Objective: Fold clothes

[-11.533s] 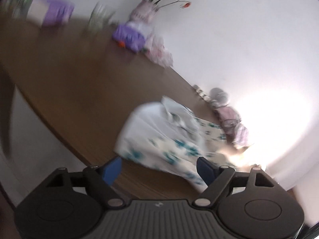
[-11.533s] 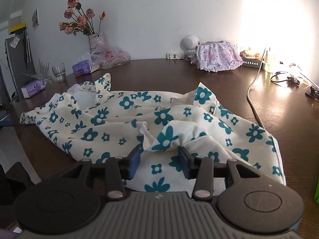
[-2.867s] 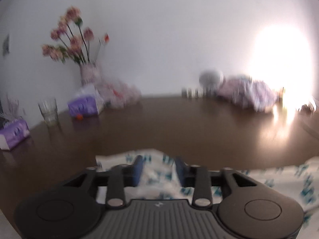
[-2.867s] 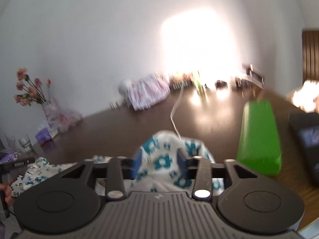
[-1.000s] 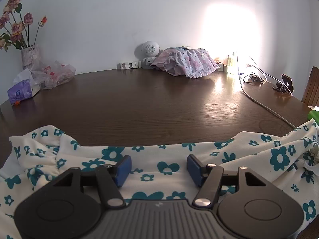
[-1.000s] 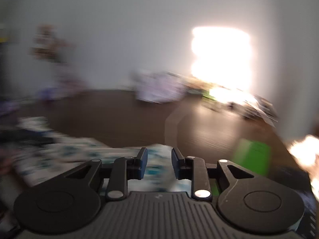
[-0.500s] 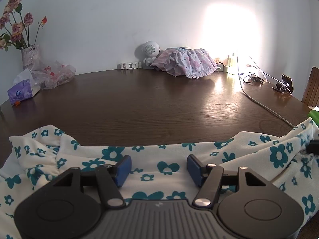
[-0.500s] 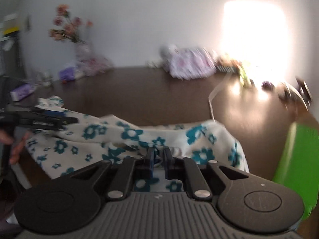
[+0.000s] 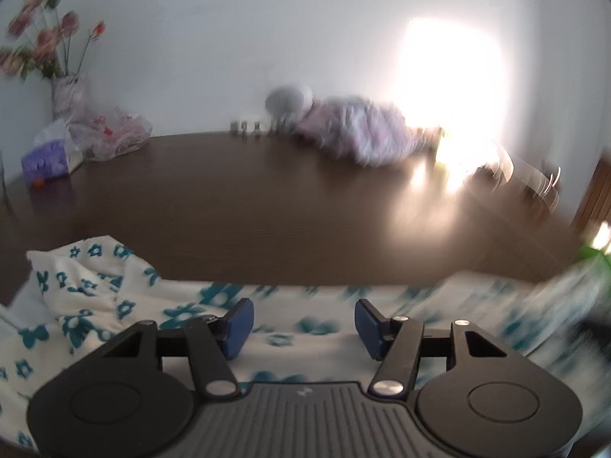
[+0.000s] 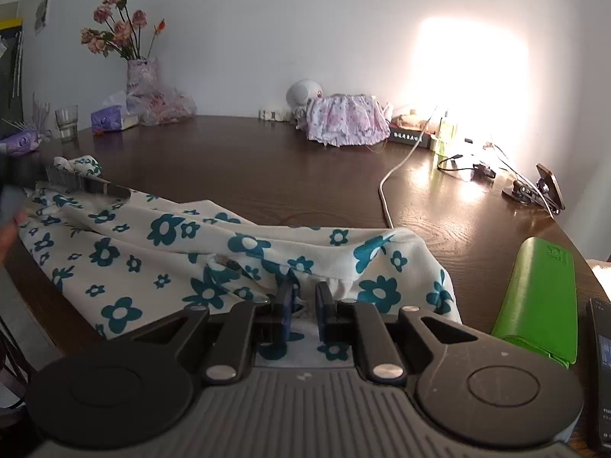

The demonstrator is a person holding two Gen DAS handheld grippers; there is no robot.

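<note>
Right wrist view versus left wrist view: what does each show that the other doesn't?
Only the right wrist view: the right gripper, jaws opening slightly with a fold of the garment between them, a green case, a glass, a white cable and the left gripper seen from outside.

Only the left wrist view: the left gripper's open jaws from behind, over the cloth, pressing nothing.

Both: the floral garment, the table, the vase of flowers, the tissue box, the pink cloth and the wall glare.

Black ribbed gripper (image 10: 301, 307), blue-padded fingers (image 9: 238, 320), silver screws.
</note>
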